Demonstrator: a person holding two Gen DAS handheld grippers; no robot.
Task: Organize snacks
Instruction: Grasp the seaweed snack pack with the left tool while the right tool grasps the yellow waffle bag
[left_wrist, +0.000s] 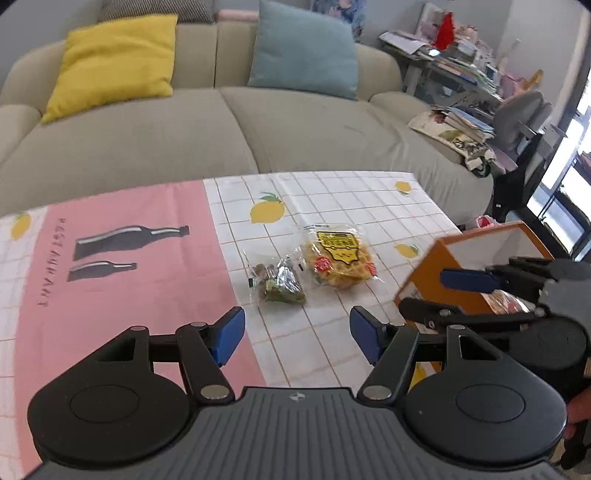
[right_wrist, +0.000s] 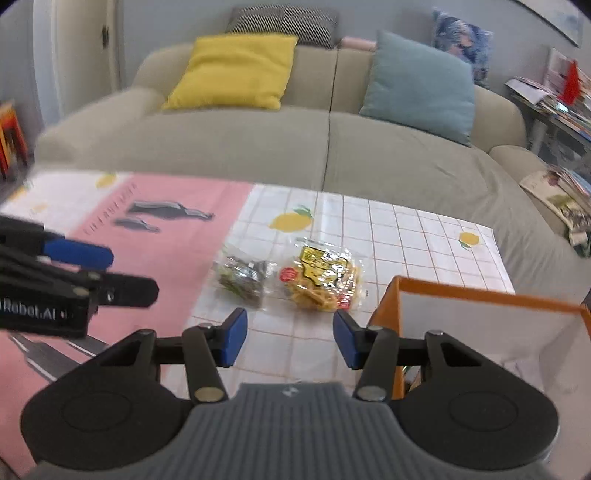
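**Two snack bags wait by the orange box**

Both grippers hover over the desk with fingers apart, holding nothing: left gripper (left_wrist: 297, 334) wide, right gripper (right_wrist: 290, 339) a bit narrower. The clear crinkly bag of yellow crackers (left_wrist: 341, 258) and the small clear bag of dark green snacks (left_wrist: 279, 280) lie side by side, near the orange cardboard box (right_wrist: 480, 325). Next, I think, fingers must drop around one bag. The yellow label is too blurry to read.

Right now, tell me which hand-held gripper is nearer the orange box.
Right. The right hand-held gripper hangs right beside the orange box, its right finger by the wall; the left hand-held gripper sits further left.
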